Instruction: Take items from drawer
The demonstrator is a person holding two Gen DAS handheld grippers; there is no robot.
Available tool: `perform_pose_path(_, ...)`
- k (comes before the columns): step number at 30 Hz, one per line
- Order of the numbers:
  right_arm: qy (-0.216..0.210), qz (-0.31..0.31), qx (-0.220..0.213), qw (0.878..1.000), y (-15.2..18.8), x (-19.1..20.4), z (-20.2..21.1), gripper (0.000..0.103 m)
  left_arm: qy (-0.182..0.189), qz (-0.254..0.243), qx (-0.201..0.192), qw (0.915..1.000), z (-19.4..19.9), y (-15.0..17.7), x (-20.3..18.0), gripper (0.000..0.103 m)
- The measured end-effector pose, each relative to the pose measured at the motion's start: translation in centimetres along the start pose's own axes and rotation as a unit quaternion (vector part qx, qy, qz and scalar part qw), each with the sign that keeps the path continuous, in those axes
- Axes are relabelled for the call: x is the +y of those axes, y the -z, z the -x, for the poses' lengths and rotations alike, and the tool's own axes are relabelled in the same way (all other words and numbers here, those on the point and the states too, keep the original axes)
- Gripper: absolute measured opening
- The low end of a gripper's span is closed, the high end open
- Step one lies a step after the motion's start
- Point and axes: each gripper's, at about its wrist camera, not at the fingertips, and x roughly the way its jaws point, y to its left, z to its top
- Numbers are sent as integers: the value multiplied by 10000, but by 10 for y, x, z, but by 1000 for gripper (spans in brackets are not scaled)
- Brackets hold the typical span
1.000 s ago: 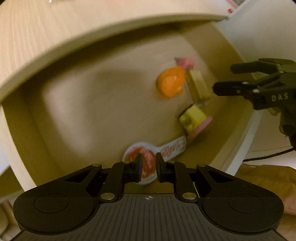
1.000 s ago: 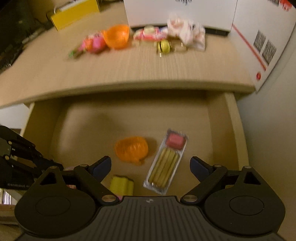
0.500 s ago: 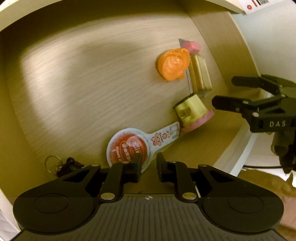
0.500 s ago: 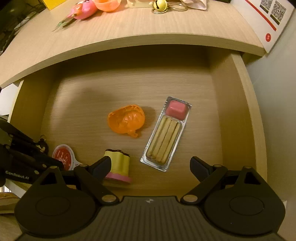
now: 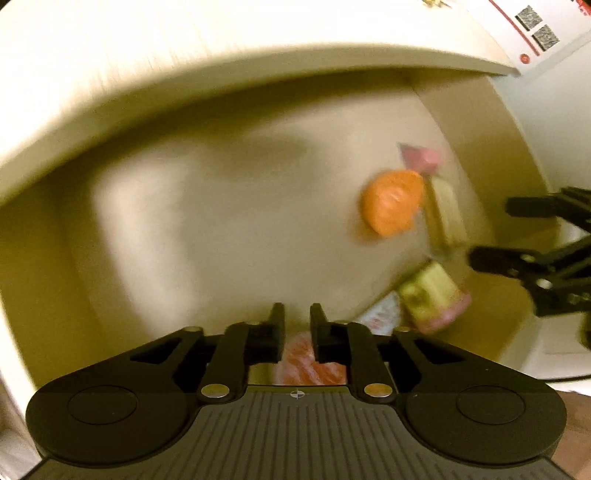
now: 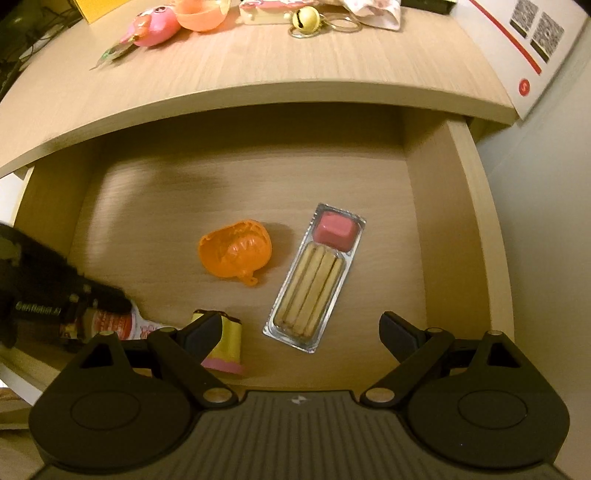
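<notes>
Pale wood-grain drawer [image 6: 458, 236] under the bench [image 6: 258, 70].
One crinkled orange plastic shell [image 6: 236, 253], one clear biscuit-stick tray [image 6: 314, 280]; left tool [image 5: 297, 321] narrow, opening over the red-and-white foil sachet [image 5: 308, 363]; right tool [image 6: 295, 332] wide, empty.

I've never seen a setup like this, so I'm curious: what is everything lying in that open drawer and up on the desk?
Orange shell: one, orange, drawer middle.
Biscuit-stick tray: one, clear with pink dip, beside the shell.
Yellow cup: one, yellow with pink base, drawer front.
Sauce packet: one, red and white, drawer front corner.
Pink toy: one, pink, desk.
Orange bowl: one, orange, desk.
Bell: one, gold, desk.
Left gripper: black, jaws opening over the packet.
Right gripper: black, open.
</notes>
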Motion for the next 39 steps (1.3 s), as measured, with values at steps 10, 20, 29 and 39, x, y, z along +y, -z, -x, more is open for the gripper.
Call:
perform_pose_path(10, -119, 198, 151, 9996, -8, 15, -6, 93, -189, -445, -581, 9971, 38, 0, 2, 18)
perform_pose_path(20, -635, 644, 534, 9945, -34, 43, -8, 93, -220, -139, -1234, 9920, 86, -7, 31, 18)
perform_pose_path(29, -1370, 1258, 1186, 9754, -41, 119, -38, 91, -411, 31, -1304, 9906, 91, -10, 41, 18)
perform_pose_path(39, -964, 1991, 1612, 9618, -32, 153, -67, 67, -399, 3, -1306, 9906, 93, -5, 40, 18)
